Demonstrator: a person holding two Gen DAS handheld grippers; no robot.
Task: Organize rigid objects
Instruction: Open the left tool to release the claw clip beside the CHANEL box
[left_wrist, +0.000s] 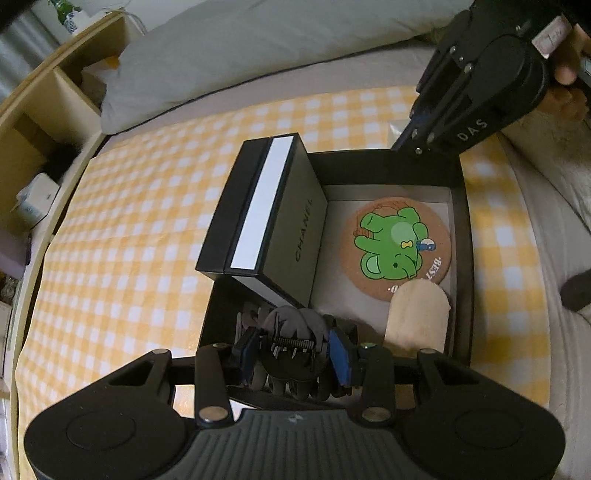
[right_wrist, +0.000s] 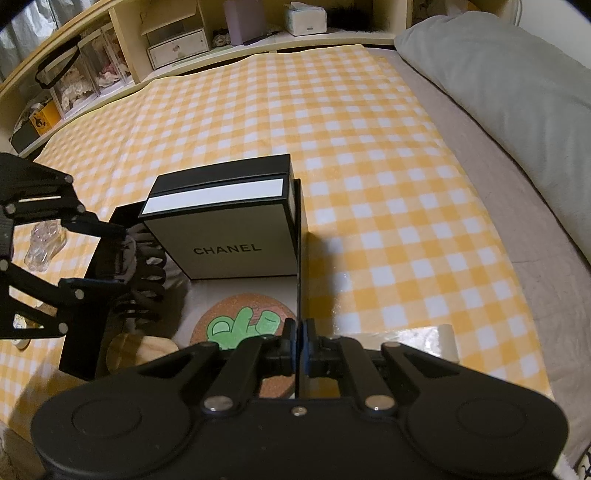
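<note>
An open black storage box (left_wrist: 384, 166) lies on the yellow checked cloth. Inside stand a black-and-white Chanel box (left_wrist: 291, 225), a round cork coaster with a green elephant (left_wrist: 397, 243) and a pale wooden piece (left_wrist: 417, 317). My left gripper (left_wrist: 291, 350) is shut on a black hair claw clip (left_wrist: 295, 365), held over the box's near-left corner; the clip also shows in the right wrist view (right_wrist: 144, 273). My right gripper (right_wrist: 300, 347) is shut on the box's thin right wall (right_wrist: 300, 266).
A grey pillow (left_wrist: 229, 55) lies at the far side of the bed. Shelves with small boxes and tissues (right_wrist: 177, 44) line the bed's edge. A clear plastic item (right_wrist: 44, 247) and a white roll (right_wrist: 448, 339) lie on the cloth beside the box.
</note>
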